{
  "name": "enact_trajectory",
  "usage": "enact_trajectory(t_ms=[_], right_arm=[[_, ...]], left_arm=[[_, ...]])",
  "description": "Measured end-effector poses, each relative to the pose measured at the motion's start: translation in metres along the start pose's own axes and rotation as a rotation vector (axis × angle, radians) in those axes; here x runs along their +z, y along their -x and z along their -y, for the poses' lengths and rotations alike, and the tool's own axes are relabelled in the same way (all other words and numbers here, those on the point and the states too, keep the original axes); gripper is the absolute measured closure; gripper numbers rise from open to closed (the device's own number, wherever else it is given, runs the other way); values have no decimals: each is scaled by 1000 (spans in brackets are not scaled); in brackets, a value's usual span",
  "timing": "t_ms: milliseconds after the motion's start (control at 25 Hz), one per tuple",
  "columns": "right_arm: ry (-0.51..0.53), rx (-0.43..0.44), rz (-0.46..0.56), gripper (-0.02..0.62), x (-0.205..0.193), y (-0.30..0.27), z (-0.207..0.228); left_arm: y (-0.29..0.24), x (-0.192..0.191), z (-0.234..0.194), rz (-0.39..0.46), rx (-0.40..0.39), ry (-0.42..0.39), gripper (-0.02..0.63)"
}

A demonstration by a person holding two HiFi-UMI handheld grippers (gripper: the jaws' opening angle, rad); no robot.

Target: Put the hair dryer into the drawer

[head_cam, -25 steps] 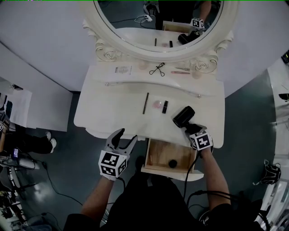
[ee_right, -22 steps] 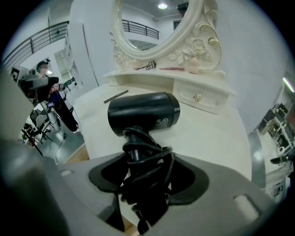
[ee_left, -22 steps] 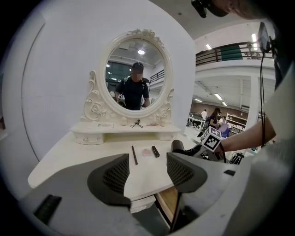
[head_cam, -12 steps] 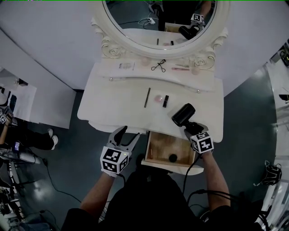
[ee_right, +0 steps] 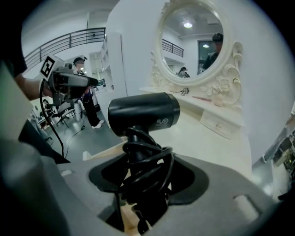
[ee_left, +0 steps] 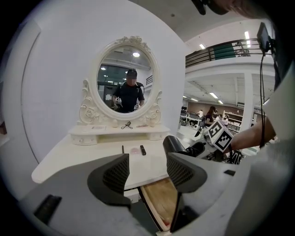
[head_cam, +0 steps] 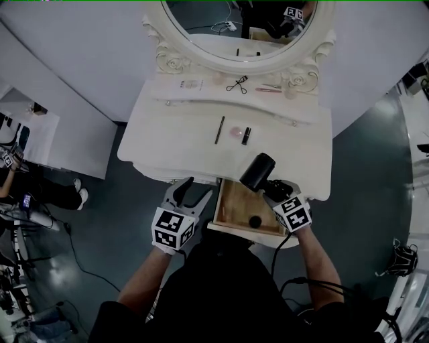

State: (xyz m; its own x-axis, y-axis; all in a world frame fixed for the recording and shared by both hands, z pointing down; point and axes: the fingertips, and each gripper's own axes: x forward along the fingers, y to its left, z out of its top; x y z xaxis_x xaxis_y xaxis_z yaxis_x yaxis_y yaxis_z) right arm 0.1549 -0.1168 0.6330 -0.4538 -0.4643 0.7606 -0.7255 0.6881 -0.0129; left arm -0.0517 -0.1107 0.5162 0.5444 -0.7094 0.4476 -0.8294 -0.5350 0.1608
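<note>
The black hair dryer point(head_cam: 258, 171) hangs over the far edge of the open wooden drawer point(head_cam: 236, 204), its barrel over the front of the white vanity top point(head_cam: 174, 144). My right gripper point(head_cam: 271, 188) is shut on its handle, around which the cord is wound. In the right gripper view the barrel point(ee_right: 144, 113) lies crosswise above the jaws of the right gripper point(ee_right: 147, 177). My left gripper point(head_cam: 193, 189) stands open and empty just left of the drawer. Past the left gripper point(ee_left: 147, 168), that view shows the drawer point(ee_left: 159, 200) and the hair dryer point(ee_left: 173, 144).
A small black round thing point(head_cam: 255, 221) lies in the drawer. On the vanity top lie a thin dark stick point(head_cam: 220, 129), a pink item point(head_cam: 234, 132) and a black tube point(head_cam: 246, 134). An oval mirror point(head_cam: 241, 20) stands at the back. A power cord point(head_cam: 276, 251) hangs below my right hand.
My right gripper has lifted the hair dryer off the vanity top and brought it left and nearer, over the drawer. My left gripper has edged closer to the vanity's front.
</note>
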Motion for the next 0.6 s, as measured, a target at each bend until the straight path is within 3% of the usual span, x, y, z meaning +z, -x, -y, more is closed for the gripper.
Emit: enact_trajectory(t_ms=[280, 600], right_arm=[[91, 108, -20, 333, -9, -4, -48], [210, 188, -131, 333, -51, -23, -94]], left_arm=[[12, -17, 6, -11, 25, 23, 354], [12, -34, 2, -40, 10, 39, 354]])
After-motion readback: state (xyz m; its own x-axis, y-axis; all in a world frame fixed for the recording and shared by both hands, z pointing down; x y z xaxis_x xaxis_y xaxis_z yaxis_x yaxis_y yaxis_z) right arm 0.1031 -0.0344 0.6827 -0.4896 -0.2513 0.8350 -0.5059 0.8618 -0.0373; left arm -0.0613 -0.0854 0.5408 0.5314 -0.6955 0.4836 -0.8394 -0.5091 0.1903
